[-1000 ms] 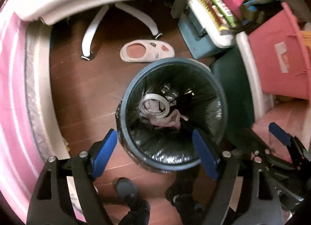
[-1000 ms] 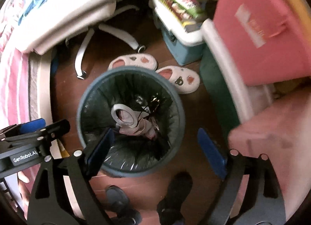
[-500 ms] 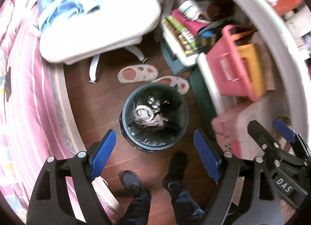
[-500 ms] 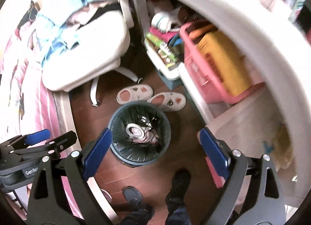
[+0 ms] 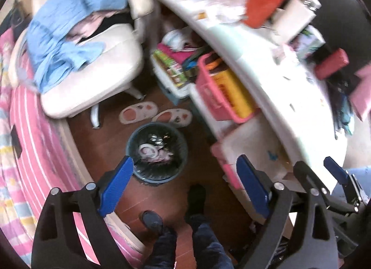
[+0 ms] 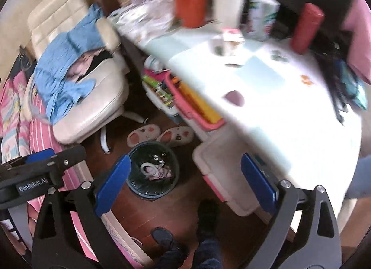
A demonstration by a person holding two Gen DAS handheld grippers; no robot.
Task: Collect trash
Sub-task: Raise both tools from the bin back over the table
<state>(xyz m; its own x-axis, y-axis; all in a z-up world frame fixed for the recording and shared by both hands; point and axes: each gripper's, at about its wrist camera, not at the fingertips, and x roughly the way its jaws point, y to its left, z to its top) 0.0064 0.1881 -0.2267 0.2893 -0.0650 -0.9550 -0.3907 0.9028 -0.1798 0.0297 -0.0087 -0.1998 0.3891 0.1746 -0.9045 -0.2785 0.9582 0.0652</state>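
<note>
A: Starting with the largest things, what is seen?

B: A pink striped bed (image 5: 20, 134) is seen at the left, a cream padded office chair (image 5: 97, 78) draped with blue cloth at the far left, and a white cluttered desk (image 6: 278, 97) at the right. On the dark wooden floor between them, a round dark-blue bin lined with a black plastic bag (image 5: 156, 154) is seen; a white ring of tape and pink crumpled scraps (image 5: 153, 153) lie inside it.

A: How are the grippers set?

B: The left gripper (image 5: 185, 185) and the right gripper (image 6: 185, 183) are both held spread wide, and nothing is gripped between the blue pads of either.

A: Which relation matters for the coming move?

B: Further trash is most likely to be sought on the desk, to the right and farther than both sets of jaws; small scraps (image 6: 234, 65) are seen there, though blur hides what they are. The right gripper is judged the nearer. The bin lies well below, left of centre between the jaws.
</note>
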